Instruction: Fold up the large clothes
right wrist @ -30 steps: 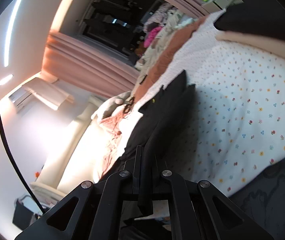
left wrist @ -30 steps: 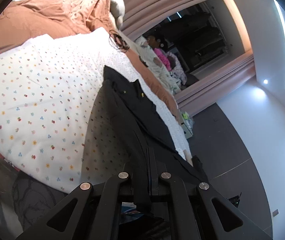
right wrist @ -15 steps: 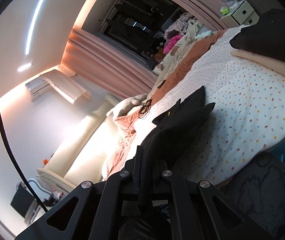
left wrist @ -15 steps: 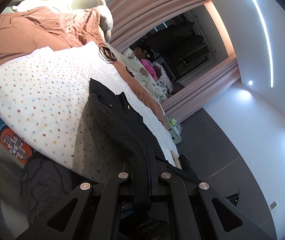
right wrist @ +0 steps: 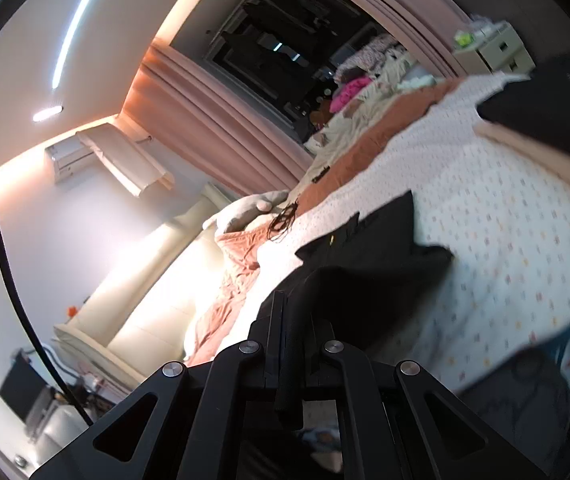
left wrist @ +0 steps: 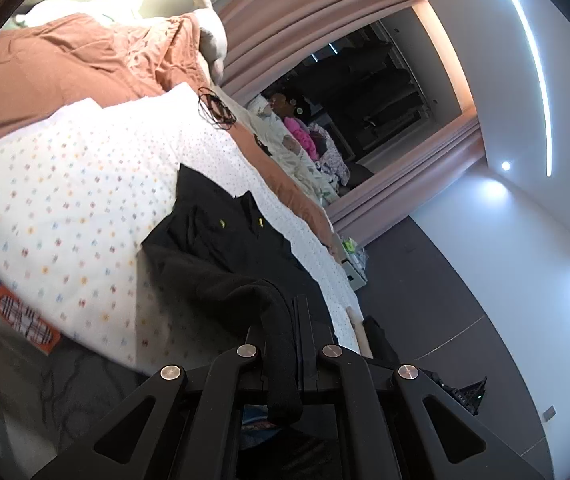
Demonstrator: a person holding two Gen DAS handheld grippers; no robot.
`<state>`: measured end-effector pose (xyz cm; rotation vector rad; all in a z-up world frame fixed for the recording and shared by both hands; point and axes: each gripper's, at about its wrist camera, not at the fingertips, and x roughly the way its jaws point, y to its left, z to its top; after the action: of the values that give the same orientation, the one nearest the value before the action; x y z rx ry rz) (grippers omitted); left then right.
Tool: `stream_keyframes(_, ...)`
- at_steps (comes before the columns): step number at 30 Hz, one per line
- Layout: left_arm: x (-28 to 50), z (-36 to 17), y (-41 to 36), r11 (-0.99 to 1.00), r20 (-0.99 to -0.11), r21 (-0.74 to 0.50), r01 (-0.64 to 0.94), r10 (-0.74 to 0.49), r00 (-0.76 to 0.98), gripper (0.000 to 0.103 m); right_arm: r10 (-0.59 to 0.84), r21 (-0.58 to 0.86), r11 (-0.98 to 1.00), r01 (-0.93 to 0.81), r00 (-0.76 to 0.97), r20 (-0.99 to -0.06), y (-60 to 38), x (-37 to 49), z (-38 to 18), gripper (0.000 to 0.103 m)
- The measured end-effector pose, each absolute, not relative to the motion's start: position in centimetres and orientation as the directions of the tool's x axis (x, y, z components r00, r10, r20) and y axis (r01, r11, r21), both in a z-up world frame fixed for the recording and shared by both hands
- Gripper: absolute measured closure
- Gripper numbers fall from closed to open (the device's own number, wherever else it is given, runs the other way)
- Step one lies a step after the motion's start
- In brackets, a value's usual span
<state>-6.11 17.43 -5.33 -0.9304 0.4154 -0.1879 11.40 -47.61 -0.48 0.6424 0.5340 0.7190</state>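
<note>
Since half a second ago, both your views have swung in closer over the bed, and the black jacket [left wrist: 221,248] now folds back on itself, its near edge raised off the dotted white quilt [left wrist: 65,200] where it earlier ran in a flatter strip. Your left tongs [left wrist: 291,344] are pressed together on a thick roll of the jacket's fabric, which drapes down between the arms toward the camera. Your right tongs [right wrist: 289,336] pinch another part of the same black jacket [right wrist: 369,276], a narrow strip of cloth hanging down through the closed jaws. The rest of the garment lies spread on the quilt [right wrist: 505,208], its far end flat with two small yellow marks showing on it in the left view. Beyond it, a rust-brown blanket [left wrist: 65,64] covers the upper part of the bed, and a tangle of dark cord [left wrist: 215,106] sits at the quilt's far edge. A heap of other clothes [left wrist: 305,148], with something bright pink in it, lies further along beside the pink curtains [left wrist: 317,12]. The right view is blurred.
</note>
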Motion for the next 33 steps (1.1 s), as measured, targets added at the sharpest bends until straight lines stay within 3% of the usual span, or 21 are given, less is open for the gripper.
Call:
stream_keyframes(18,9.5,2.2,22.2,0.61,-0.23,-0.792,-0.004,-0.292,0.928,0.099,0.711,0.659,0.607,-0.444,0.675,-0.199,-42.8,25.9,7.2,0.098)
stream_keyframes(33,20.6,3.1,24.8,0.623,-0.286,-0.78,-0.059,-0.27,0.919,0.099,0.7,0.682,0.614,-0.398,0.675,-0.236,-40.0,35.9,7.2,0.098)
